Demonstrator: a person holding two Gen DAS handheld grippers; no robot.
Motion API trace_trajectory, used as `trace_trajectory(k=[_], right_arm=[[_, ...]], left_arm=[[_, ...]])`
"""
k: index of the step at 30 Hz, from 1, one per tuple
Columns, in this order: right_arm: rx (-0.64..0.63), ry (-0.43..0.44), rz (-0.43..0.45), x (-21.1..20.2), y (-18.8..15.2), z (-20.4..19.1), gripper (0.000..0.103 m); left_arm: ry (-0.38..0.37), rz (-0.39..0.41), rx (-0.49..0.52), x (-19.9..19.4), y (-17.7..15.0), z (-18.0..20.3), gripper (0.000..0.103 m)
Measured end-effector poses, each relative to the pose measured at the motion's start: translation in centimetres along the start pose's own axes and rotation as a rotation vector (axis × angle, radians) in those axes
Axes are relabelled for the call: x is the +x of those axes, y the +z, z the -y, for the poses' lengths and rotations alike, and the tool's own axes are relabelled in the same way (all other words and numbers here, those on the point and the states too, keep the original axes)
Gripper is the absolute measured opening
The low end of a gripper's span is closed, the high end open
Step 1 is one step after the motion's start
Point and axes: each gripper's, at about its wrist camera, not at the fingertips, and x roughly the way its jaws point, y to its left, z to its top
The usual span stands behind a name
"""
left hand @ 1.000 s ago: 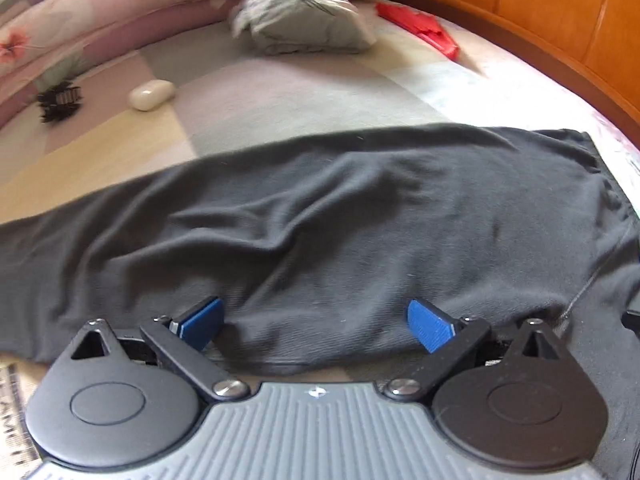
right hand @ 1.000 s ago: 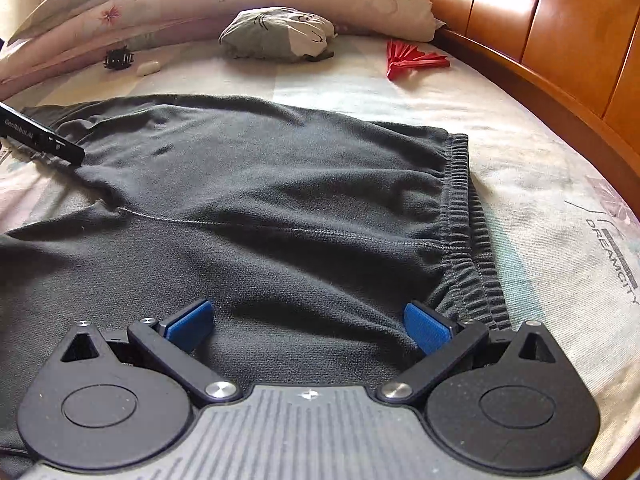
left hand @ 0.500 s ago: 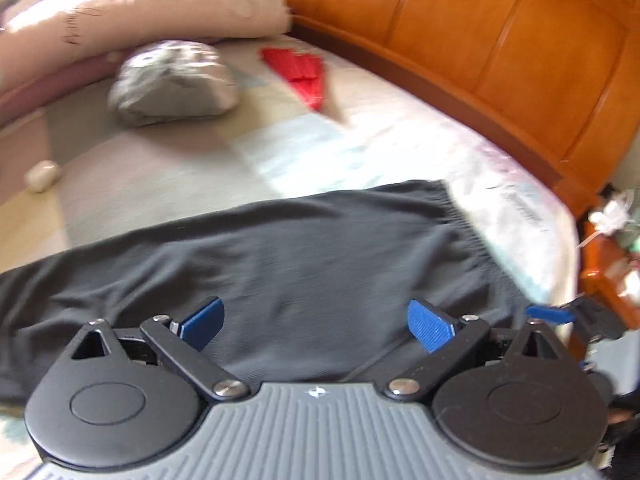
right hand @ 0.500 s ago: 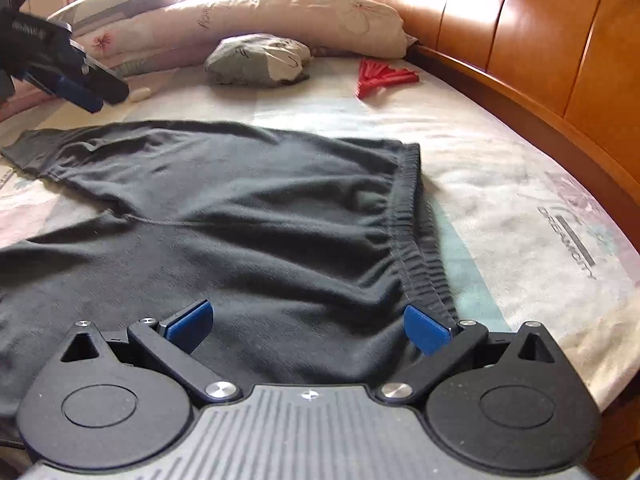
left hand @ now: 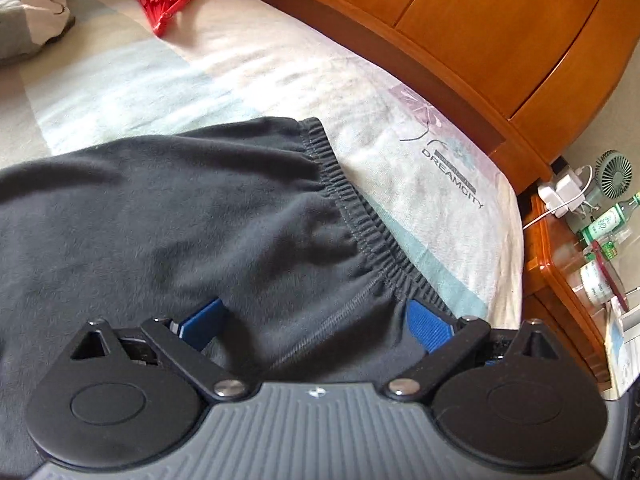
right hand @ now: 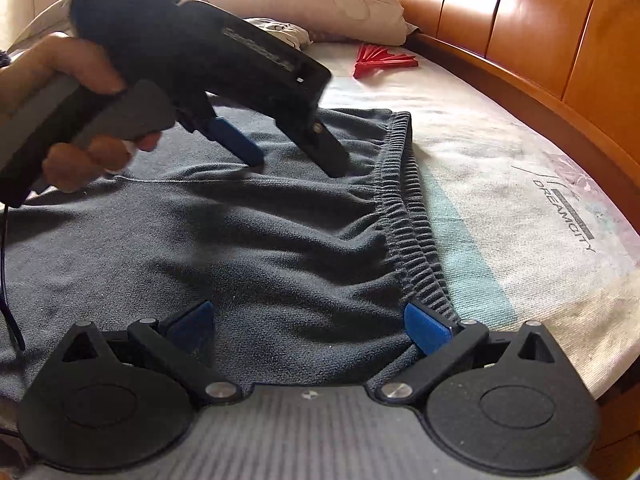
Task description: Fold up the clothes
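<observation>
The dark grey trousers (right hand: 280, 232) lie flat on the bed (right hand: 500, 184), filling the centre and left of the right wrist view. The elastic waistband (right hand: 404, 200) runs from upper centre of that frame down to lower centre right, ending beside the right claw's (right hand: 308, 320) right-hand pad. The garment's long axis extends from the waistband toward the left of the frame, where the legs pass out of view.

Right claw: jaws spread wide, nothing between them, positioned over the near waistband corner at the lower centre of the frame.

Left claw (right hand: 296, 162): jaws spread, tips on or just above the fabric near the far end of the waistband, at upper centre of the right wrist view; contact cannot be confirmed. A hand (right hand: 80, 120) holds its grip at the left of the frame. In the left wrist view, the waistband (left hand: 360, 216) runs diagonally from centre to lower right, and cloth lies between the left claw's (left hand: 316, 320) pads.

Judgement: each claw is nearest to one end of the waistband. The coming move probably requires closing on both ends and carrying the waistband along the long axis toward the legs.
</observation>
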Motion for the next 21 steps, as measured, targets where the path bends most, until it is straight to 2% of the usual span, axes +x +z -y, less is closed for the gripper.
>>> trace_trajectory(k=[9, 12, 15, 21], right_arm=[[-0.005, 0.001, 0.015, 0.1, -0.2, 0.0, 0.103], [-0.008, -0.002, 0.017, 0.1, -0.1, -0.1, 0.103], [-0.010, 0.001, 0.020, 0.1, -0.2, 0.0, 0.103], [-0.016, -0.005, -0.010, 0.0, 0.2, -0.1, 0.103]], left_arm=[[0.005, 0.044, 0.047, 3.9, 4.5, 1.0, 0.100], [0.026, 0.028, 0.061, 3.9, 5.0, 1.4, 0.100], [0.047, 0.043, 0.083, 0.8, 4.7, 2.0, 0.099], [0.155, 0.053, 0.212, -9.2, 2.3, 3.7, 0.100]])
